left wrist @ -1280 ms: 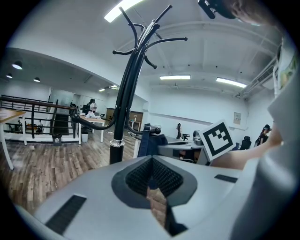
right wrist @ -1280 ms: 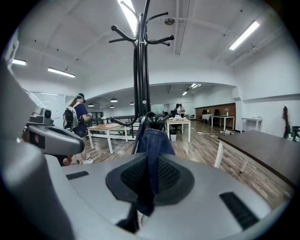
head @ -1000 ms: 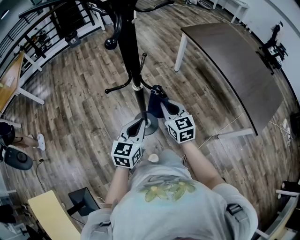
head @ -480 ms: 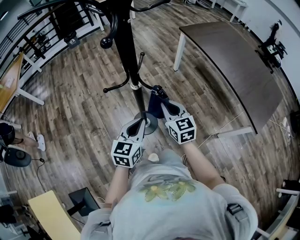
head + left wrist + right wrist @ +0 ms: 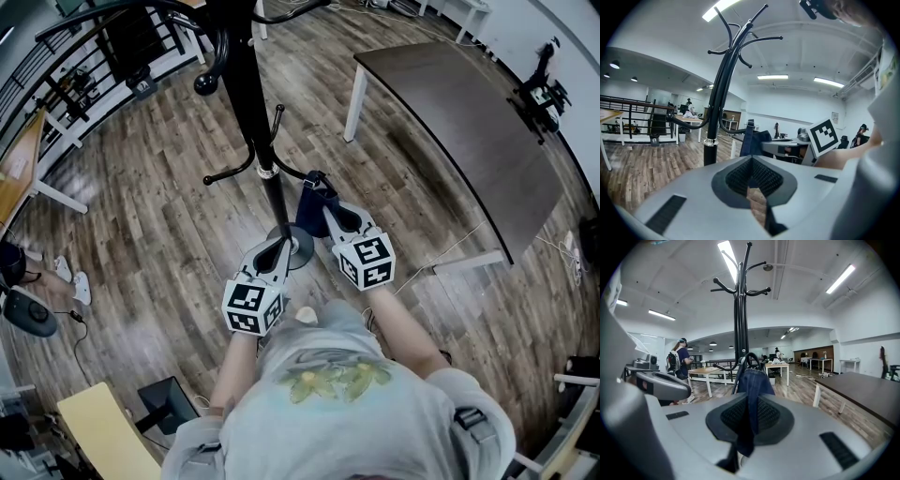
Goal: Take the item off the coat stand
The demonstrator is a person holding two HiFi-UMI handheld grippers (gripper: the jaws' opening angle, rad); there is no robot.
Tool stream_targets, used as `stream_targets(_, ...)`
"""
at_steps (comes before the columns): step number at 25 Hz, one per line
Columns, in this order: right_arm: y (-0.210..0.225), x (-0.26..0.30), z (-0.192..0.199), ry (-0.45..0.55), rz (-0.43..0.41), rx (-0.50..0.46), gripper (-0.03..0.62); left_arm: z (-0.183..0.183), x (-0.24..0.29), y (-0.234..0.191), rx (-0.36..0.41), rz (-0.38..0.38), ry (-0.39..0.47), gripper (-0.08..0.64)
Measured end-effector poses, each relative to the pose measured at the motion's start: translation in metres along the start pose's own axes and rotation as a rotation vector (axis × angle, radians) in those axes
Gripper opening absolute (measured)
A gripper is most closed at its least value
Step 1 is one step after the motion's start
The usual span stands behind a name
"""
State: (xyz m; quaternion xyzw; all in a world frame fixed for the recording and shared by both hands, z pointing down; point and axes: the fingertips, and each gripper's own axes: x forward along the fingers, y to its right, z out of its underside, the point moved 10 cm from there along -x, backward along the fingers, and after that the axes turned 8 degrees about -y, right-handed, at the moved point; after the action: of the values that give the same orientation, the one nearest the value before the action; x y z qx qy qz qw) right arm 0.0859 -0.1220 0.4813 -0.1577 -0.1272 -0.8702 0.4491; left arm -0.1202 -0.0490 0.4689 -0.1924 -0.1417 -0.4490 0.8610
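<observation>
The black coat stand (image 5: 246,84) rises just ahead of me, its round base (image 5: 302,251) on the wood floor. A dark blue denim item (image 5: 312,204) hangs by a loop from one of its low hooks. My right gripper (image 5: 325,208) is shut on the denim. In the right gripper view the fabric (image 5: 752,380) runs down between the jaws of that gripper (image 5: 749,401), with the stand (image 5: 739,319) behind it. My left gripper (image 5: 282,246) hovers by the pole, jaws together and holding nothing. The left gripper view shows this gripper (image 5: 751,161), the stand (image 5: 719,89) and the denim (image 5: 752,138).
A dark-topped table (image 5: 469,122) with white legs stands to the right. A black railing (image 5: 84,56) and a desk lie at the far left, and a yellow board (image 5: 103,431) sits low on the left. A person with a backpack (image 5: 679,357) stands beyond the stand.
Both grippers and the denim item keep their places. The head view has drifted slightly, so the stand's pole shows a little further left.
</observation>
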Motion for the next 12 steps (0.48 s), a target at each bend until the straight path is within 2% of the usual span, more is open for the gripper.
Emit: stream_targets(12,0.003,-0.018,0.005,0.005,0.002,0.004,0.025,0.000,-0.001,0.007,0.000,0.002,-0.003,0.015)
